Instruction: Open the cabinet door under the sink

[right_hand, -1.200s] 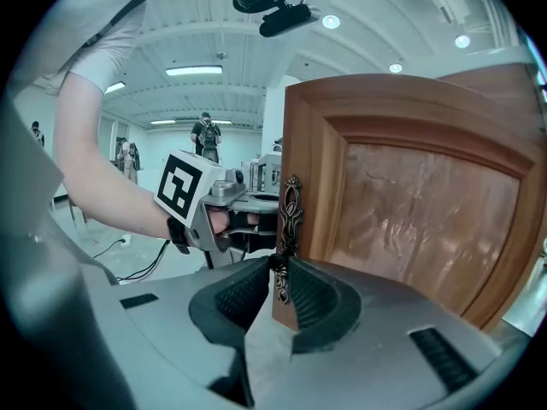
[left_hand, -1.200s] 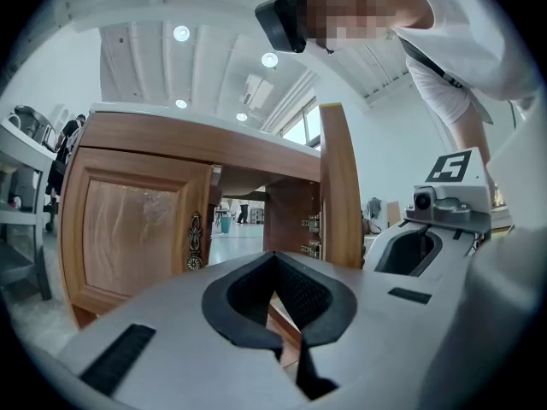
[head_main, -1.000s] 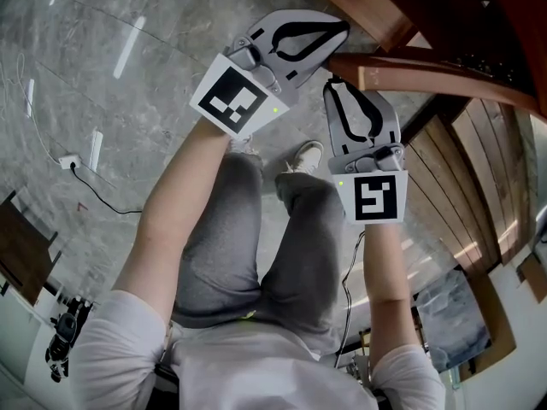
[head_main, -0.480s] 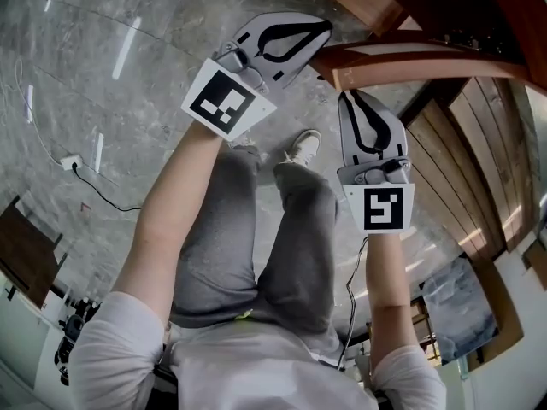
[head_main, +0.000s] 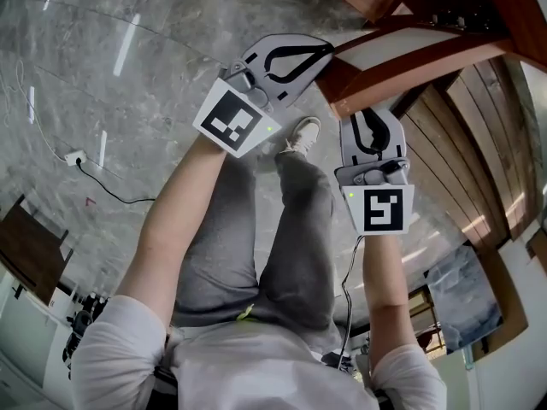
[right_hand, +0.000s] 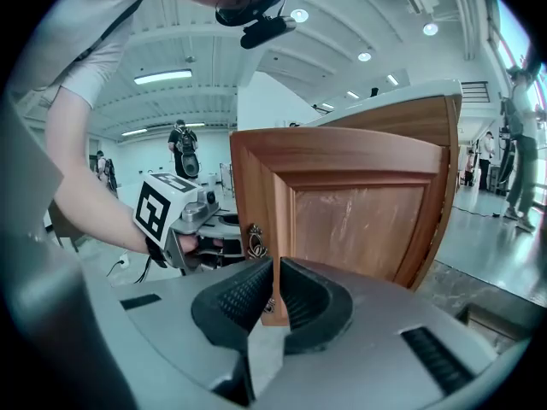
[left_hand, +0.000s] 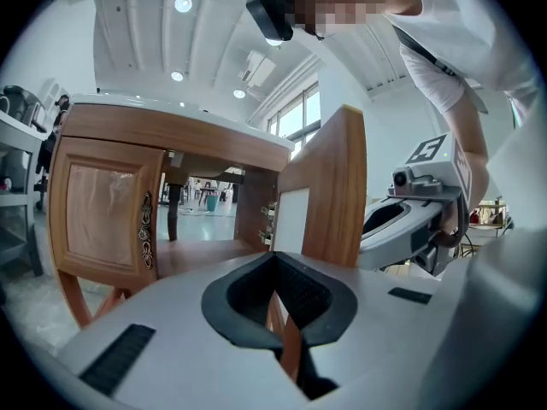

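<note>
The person's grey trousers (head_main: 256, 229) fill the lower middle of the head view, with 1 pale shoe (head_main: 301, 133) on the grey marble floor (head_main: 128, 84). Both arms reach forward.

The right tongs (head_main: 369, 116) (right_hand: 275, 289) sit just under the lower edge of the cabinet door (head_main: 410, 54). In the right gripper view their black pads stand almost together, only a thin slit between them. The door's lower corner shows in that slit; whether they touch it cannot be told.

The left tongs (head_main: 323, 51) (left_hand: 278, 301) are at the door's free edge. In the left gripper view the door (left_hand: 338, 186) is seen nearly edge-on, and a narrow strip of its wood runs down between the pads, which are closed on it.

The door (right_hand: 359, 220) stands swung out from the cabinet, its panelled front facing the right gripper view, with an ornate metal handle (right_hand: 255, 242) near its edge. Beyond it the cabinet's inside lies open. Further left, a 2nd door (left_hand: 102, 212) is closed under the pale tabletop (left_hand: 197, 114).
</note>
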`<state>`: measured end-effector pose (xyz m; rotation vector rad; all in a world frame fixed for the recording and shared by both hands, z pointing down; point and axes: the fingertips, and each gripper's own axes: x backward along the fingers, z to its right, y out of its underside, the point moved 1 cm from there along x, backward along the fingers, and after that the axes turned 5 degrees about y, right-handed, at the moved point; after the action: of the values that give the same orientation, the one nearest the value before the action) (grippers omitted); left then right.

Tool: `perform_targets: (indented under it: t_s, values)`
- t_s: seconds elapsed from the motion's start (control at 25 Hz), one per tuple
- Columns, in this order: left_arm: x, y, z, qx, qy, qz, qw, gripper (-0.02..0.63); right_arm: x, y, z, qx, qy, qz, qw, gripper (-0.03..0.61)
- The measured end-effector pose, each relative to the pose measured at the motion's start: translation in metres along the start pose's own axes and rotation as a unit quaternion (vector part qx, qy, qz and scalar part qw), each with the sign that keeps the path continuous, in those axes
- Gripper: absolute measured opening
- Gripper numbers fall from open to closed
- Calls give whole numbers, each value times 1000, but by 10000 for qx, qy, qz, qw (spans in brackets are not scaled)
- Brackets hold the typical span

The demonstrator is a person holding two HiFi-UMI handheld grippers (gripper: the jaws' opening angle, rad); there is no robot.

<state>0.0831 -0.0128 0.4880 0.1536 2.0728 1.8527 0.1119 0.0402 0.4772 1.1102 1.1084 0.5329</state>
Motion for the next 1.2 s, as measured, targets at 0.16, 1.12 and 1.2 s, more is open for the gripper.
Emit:
perform_targets:
  t_s: [0.16, 1.12, 1.2]
  values:
    - [-4, 0, 20, 126, 158, -56, 9998, 11, 11, -4, 0, -29, 46, -13, 10000, 51]
    - [-21, -42, 58, 161, 270, -175, 9994, 11, 83, 21, 55, -507, 999, -876, 9898, 42]
    - [-23, -46, 60, 136, 229, -225, 9994, 11, 86, 20, 56, -536, 1018, -888, 9894, 43]
